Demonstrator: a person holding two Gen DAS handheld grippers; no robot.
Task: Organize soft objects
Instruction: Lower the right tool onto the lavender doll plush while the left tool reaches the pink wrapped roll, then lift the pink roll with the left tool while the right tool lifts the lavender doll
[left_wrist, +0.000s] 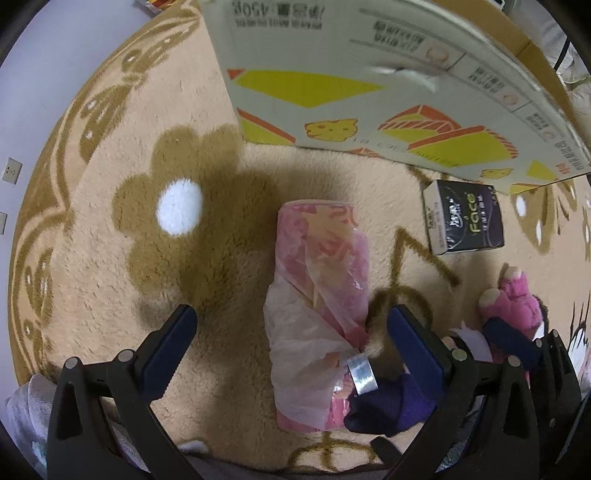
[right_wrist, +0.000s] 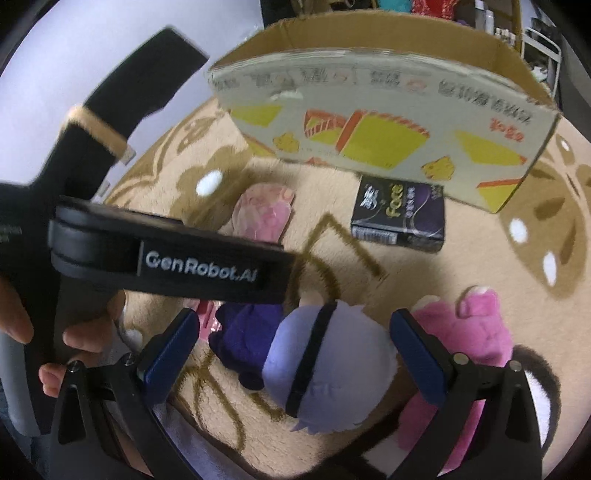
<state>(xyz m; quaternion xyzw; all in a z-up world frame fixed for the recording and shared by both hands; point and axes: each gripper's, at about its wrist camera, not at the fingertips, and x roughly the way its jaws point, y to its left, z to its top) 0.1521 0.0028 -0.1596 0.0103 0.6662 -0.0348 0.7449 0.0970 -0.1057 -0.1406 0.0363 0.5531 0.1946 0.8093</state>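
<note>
A pink roll in a loose plastic wrapper (left_wrist: 321, 291) lies on the beige rug, between the fingers of my open left gripper (left_wrist: 293, 325); it also shows in the right wrist view (right_wrist: 264, 212). A lilac-haired plush doll with a dark band and purple body (right_wrist: 325, 365) lies between the fingers of my open right gripper (right_wrist: 295, 332). A pink plush (right_wrist: 472, 332) lies just right of it and shows in the left wrist view (left_wrist: 513, 299). A black tissue pack (left_wrist: 465, 218) lies near the cardboard box (left_wrist: 369, 85).
The open cardboard box (right_wrist: 388, 122) stands at the back of the flower-patterned rug (left_wrist: 177, 206). The left gripper's body and the hand holding it (right_wrist: 166, 258) fill the left of the right wrist view. A black-and-white plush (right_wrist: 535, 387) lies at the right.
</note>
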